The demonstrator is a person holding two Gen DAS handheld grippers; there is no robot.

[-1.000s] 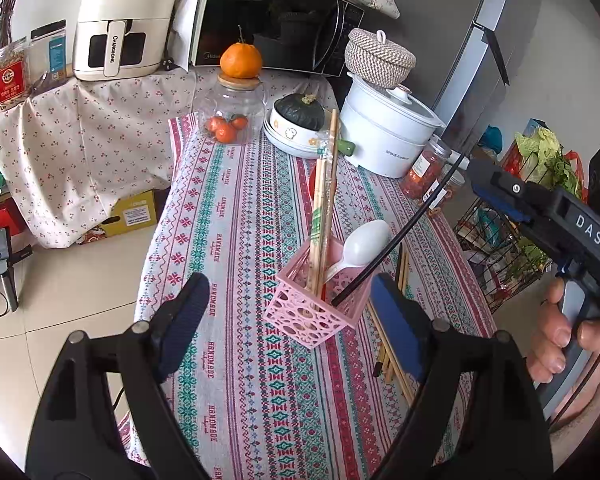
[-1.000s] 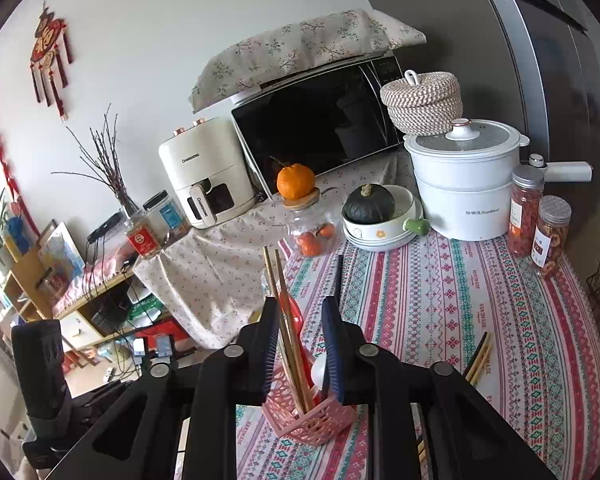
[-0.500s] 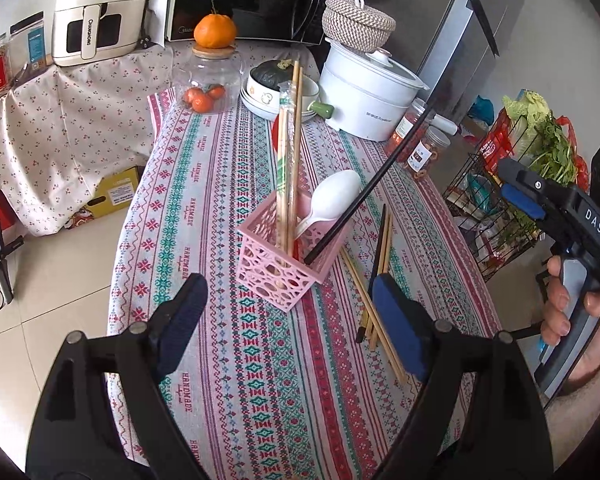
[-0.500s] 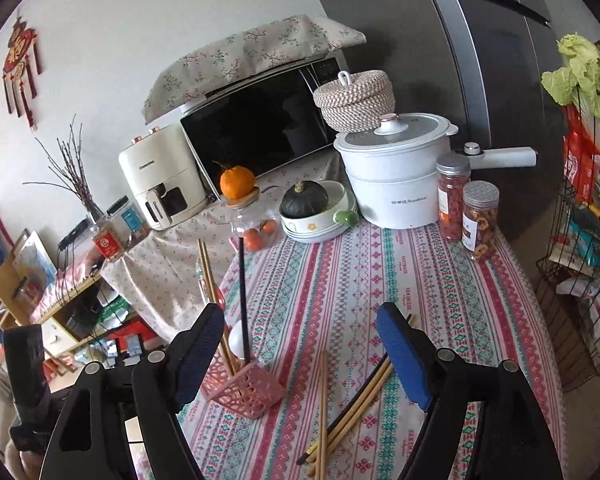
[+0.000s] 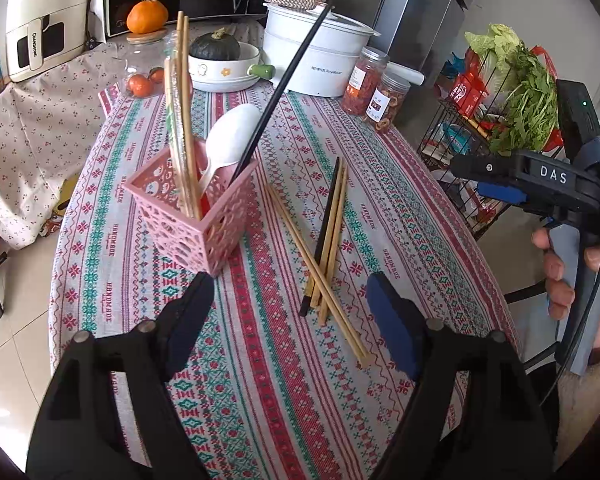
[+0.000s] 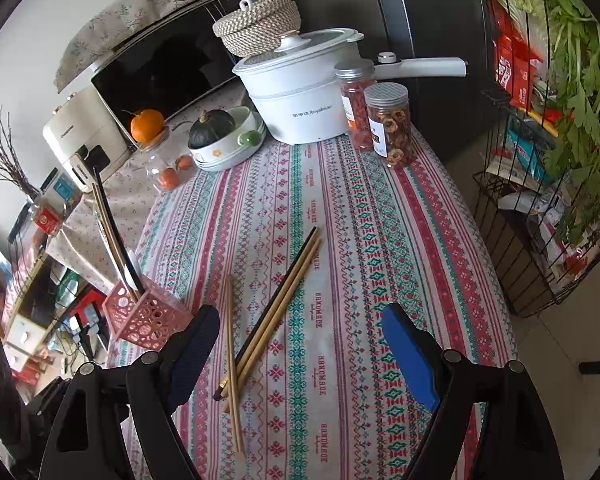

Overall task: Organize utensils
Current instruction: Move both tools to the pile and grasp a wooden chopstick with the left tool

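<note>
A pink perforated basket (image 5: 196,216) stands on the patterned tablecloth and holds wooden chopsticks (image 5: 182,120), a white spoon (image 5: 230,136) and one black chopstick (image 5: 284,84). It also shows at the left in the right wrist view (image 6: 144,316). Several loose chopsticks (image 5: 326,248), wooden and one black, lie crossed on the cloth right of the basket, and in the right wrist view (image 6: 268,320). My left gripper (image 5: 290,324) is open and empty, just in front of them. My right gripper (image 6: 300,352) is open and empty above the loose chopsticks.
At the table's far end stand a white cooker pot (image 5: 320,56), a bowl with a squash (image 5: 220,60), two lidded snack jars (image 6: 380,116) and a glass jar with an orange on top (image 5: 144,60). A wire rack of vegetables (image 6: 548,160) stands right of the table.
My right gripper opened, let go of the black chopstick in the basket, and drew back right over the loose chopsticks. My left gripper shifted right toward them.
</note>
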